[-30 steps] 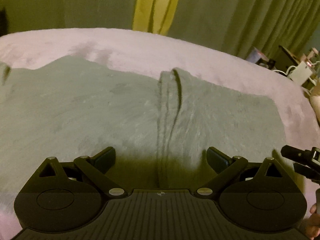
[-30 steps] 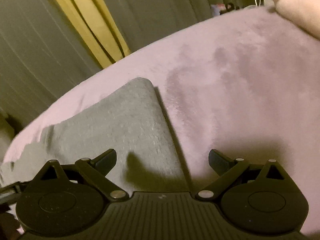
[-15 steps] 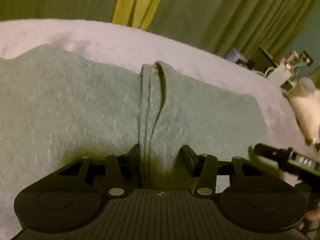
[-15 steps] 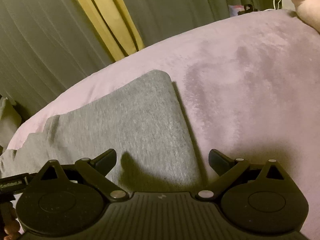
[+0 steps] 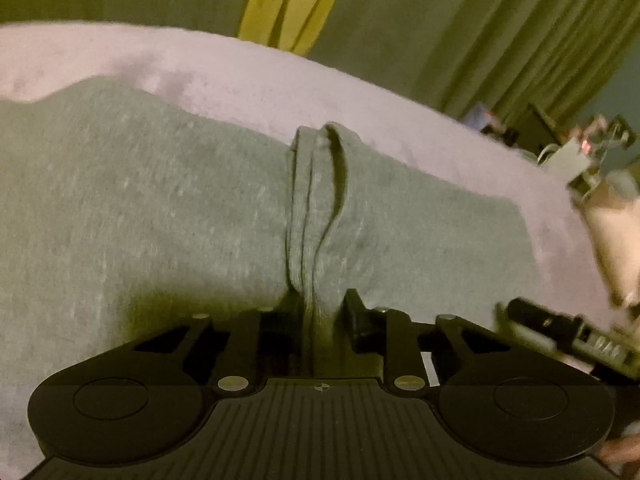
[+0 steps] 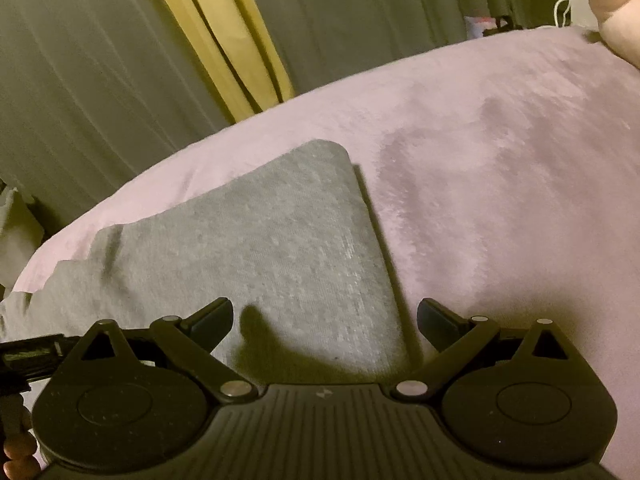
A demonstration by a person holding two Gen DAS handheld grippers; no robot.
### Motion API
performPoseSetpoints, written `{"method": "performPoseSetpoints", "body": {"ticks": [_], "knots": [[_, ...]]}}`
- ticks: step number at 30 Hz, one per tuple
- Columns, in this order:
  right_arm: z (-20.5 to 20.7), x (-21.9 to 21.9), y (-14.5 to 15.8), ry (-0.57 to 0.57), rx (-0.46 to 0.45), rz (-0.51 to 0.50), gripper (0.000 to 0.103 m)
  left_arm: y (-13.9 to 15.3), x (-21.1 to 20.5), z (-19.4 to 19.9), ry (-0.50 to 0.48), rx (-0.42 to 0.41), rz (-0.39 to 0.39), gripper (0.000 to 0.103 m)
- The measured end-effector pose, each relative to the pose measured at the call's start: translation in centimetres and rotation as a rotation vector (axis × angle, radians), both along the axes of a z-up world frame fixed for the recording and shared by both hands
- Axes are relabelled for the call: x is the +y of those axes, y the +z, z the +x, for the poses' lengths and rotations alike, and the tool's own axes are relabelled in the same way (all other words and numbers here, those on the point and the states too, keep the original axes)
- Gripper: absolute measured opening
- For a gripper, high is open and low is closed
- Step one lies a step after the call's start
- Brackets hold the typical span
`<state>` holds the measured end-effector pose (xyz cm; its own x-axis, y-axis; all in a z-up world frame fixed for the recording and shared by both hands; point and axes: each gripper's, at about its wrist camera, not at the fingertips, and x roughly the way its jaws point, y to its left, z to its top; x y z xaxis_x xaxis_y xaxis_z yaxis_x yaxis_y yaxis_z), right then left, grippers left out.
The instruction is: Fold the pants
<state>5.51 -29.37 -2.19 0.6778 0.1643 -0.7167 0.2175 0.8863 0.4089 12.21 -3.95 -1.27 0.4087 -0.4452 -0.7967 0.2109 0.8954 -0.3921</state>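
Observation:
Grey pants [image 5: 160,220] lie flat on a pink blanket [image 5: 240,68]. A raised ridge of grey cloth [image 5: 316,200] runs from the far edge toward me. My left gripper [image 5: 322,312] is closing on the near end of this ridge, and the cloth fills the gap between its pads. In the right wrist view, the pants [image 6: 280,240] end in a rounded corner. My right gripper [image 6: 324,316] stands open low over their right edge, holding nothing. The cloth edge runs down between its fingers.
Green curtains [image 5: 480,20] with a yellow strip [image 5: 292,0] hang behind the bed. Cables and small clutter [image 5: 580,152] sit past the bed's far right. A pale pink bundle [image 6: 616,12] lies at the blanket's far right corner. Bare blanket [image 6: 500,180] stretches right of the pants.
My left gripper went from wide open to closed on the ridge of grey cloth. The right gripper stayed open and shifted only slightly.

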Motion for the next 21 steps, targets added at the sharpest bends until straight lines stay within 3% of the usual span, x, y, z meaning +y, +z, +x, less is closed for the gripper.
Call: {"method": "performPoseSetpoints", "body": {"ticks": [11, 14, 18, 21], "knots": [[-0.9, 1.2, 1.1, 0.053, -0.071, -0.048, 0.099, 2.6, 1.6, -0.8, 0.052, -0.026, -0.069, 0.019], [-1.3, 1.8, 1.6, 0.081, -0.099, -0.063, 0.099, 3.2, 2.7, -0.9, 0.083, -0.032, -0.076, 0.014], [-1.4, 2.6, 1.8, 0.109, -0.099, -0.091, 0.099, 4.0, 4.2, -0.7, 0.118, -0.052, -0.067, 0.012], [-0.9, 2.8, 1.5, 0.113, -0.065, -0.122, 0.099, 4.6, 4.3, -1.0, 0.128, -0.110, 0.018, 0.013]]}}
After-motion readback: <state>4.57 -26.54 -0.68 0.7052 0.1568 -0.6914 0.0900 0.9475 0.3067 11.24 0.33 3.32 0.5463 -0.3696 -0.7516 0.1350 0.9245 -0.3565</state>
